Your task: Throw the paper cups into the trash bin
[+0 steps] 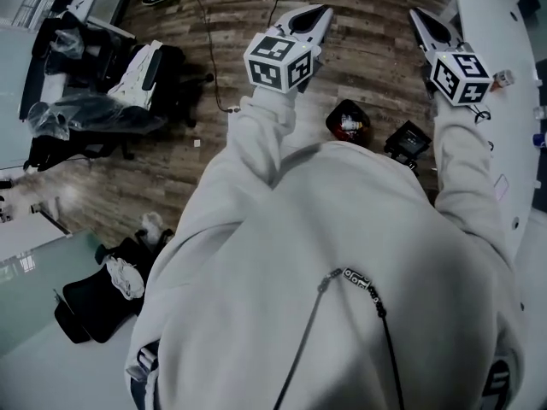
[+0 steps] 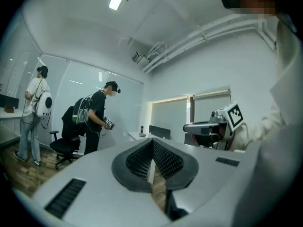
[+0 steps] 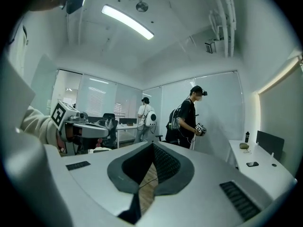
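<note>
1. Tongs on the left: the left tongs (image 1: 318, 14) are closed, tip against tip, with nothing between the jaws. Only floorboards show through the slit behind the pads.
2. The right tongs (image 1: 420, 20) are closed the same way and carry nothing.
3. Both are held up in front of the person's grey hooded top (image 1: 342, 229), well apart from each other, with their marker cubes facing upward above the wooden floor (image 1: 385, 58).
4. The trash bin (image 1: 335, 120), small and black, stands on the floor between the two sleeves, near the long edge of the white counter (image 1: 513, 118). Red and white stuff lies in it, too small to tell what it is.
5. A flat black thing (image 1: 408, 142) lies just beside the bin, on its counter side.
6. Office chairs (image 1: 145, 75) loaded with bags stand toward the floor's far left side, and a cable (image 1: 208, 49) runs across the boards.
7. Two people stand by the glass wall (image 3: 222, 112): one with a black backpack (image 3: 185, 122) holds a marker-cube device, and another (image 3: 145, 117) faces away.
</note>
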